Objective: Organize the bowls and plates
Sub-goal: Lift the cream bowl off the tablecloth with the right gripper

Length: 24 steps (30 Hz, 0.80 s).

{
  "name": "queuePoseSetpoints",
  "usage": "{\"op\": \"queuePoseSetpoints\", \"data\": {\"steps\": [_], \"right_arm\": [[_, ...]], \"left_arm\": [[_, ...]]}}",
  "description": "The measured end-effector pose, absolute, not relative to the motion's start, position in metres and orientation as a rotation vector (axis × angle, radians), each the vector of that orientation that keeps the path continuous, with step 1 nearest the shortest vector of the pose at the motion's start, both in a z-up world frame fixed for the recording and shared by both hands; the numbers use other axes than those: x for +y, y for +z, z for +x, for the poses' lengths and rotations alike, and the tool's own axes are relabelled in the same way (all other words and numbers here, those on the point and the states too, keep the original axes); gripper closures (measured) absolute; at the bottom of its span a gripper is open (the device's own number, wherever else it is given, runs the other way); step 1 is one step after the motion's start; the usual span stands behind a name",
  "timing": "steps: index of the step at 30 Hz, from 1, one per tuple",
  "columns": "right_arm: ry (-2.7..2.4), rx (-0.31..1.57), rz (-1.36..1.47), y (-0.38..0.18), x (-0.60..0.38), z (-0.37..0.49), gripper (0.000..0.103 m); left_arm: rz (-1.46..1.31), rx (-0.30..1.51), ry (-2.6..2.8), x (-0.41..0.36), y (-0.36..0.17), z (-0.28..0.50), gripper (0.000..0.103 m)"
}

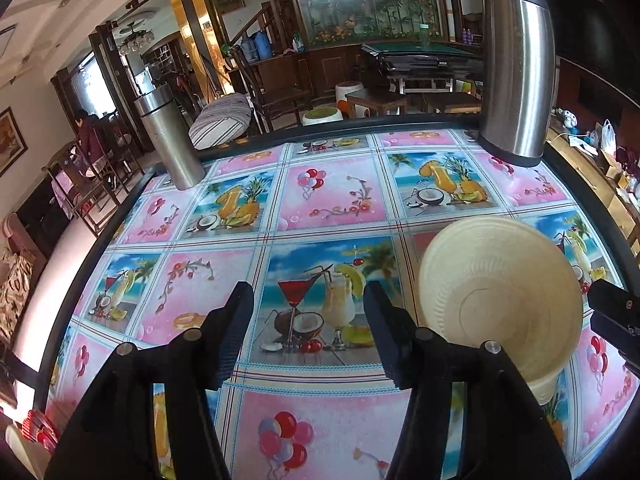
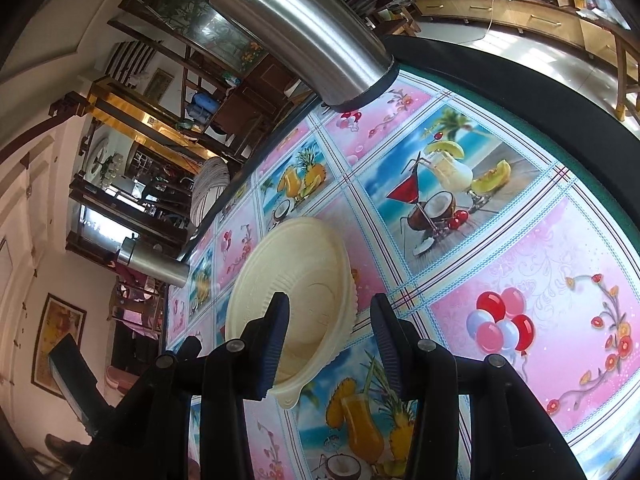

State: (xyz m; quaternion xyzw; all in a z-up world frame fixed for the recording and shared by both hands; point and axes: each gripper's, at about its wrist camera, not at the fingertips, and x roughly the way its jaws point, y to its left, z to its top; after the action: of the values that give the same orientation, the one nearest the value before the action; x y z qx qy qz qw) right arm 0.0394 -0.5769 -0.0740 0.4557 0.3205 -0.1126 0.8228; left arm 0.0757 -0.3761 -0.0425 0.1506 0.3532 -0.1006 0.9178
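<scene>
Bowls — cream, ribbed, round, nested — on glossy tablecloth.

**Both grippers tilt down, jaws apart**

The left gripper points down at a slant, its two black fingers standing apart with nothing between them. The right gripper also slants down and is rolled to one side; its fingers are apart and press on nothing.
</scene>
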Motion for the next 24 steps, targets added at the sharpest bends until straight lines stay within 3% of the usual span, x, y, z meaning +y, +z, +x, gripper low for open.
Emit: {"op": "queuePoseSetpoints", "data": {"steps": [16, 24], "right_arm": [[-0.200, 0.686, 1.038, -0.085, -0.584, 0.043, 0.057], [-0.206, 0.675, 1.045, -0.086, -0.584, 0.043, 0.057]], "left_arm": [[0.182, 0.955, -0.350, -0.383, -0.058, 0.108, 0.042], [0.222, 0.952, -0.348, -0.398, -0.054, 0.108, 0.042]]}}
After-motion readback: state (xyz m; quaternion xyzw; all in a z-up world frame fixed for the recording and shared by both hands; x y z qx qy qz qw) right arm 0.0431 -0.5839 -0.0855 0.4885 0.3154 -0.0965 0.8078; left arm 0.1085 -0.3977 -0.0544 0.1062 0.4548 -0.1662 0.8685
